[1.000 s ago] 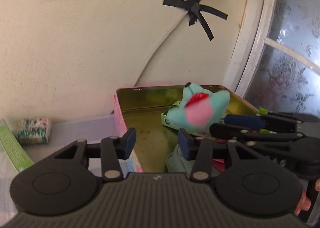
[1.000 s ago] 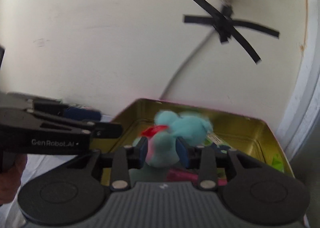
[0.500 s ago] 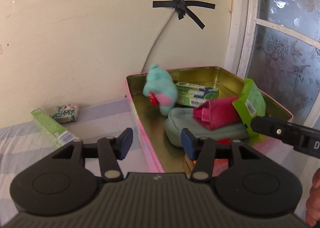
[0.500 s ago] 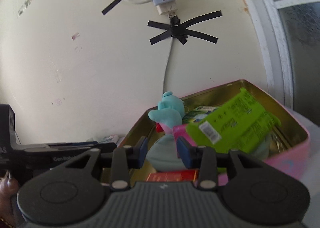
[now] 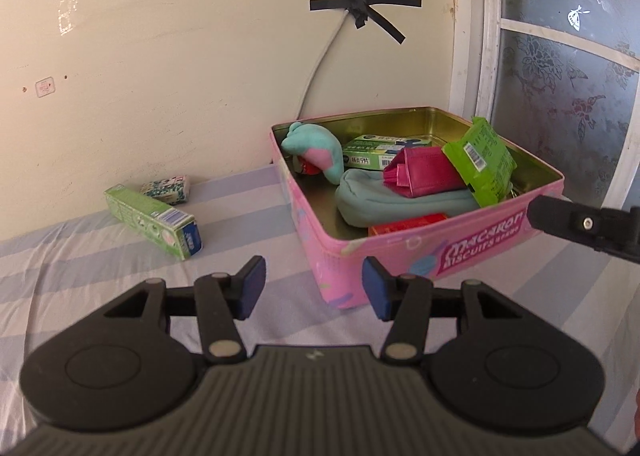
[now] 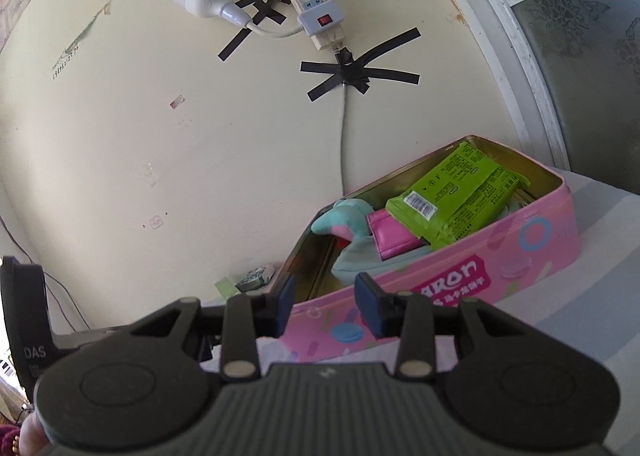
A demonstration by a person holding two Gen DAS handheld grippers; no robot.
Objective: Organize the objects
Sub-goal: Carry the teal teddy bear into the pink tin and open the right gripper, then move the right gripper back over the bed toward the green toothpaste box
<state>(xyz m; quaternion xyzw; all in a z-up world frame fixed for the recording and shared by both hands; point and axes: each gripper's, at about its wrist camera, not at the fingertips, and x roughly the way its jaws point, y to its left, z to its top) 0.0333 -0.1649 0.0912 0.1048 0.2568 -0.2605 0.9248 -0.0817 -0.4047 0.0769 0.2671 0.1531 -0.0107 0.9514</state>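
Note:
A pink biscuit tin (image 5: 440,252) stands open on the striped cloth by the wall. In it lie a teal plush toy (image 5: 316,147), a green box (image 5: 376,153), a magenta pouch (image 5: 420,171), a grey-green pouch (image 5: 380,199), a green snack packet (image 5: 480,159) and a red box (image 5: 404,223). My left gripper (image 5: 312,288) hangs open in front of the tin's near corner, nothing between its pads. My right gripper (image 6: 324,300) is open too, just short of the tin (image 6: 440,276), holding nothing. The plush toy (image 6: 344,215) and snack packet (image 6: 460,191) show over the rim.
Left of the tin, a long green carton (image 5: 152,219) and a small patterned packet (image 5: 168,187) lie on the cloth near the wall. A taped cable (image 5: 320,67) runs down the wall behind the tin. A frosted window (image 5: 568,55) borders the right side.
The right gripper has let go of the plush toy, which now lies in the tin's back left corner. Both grippers have drawn back from the tin.

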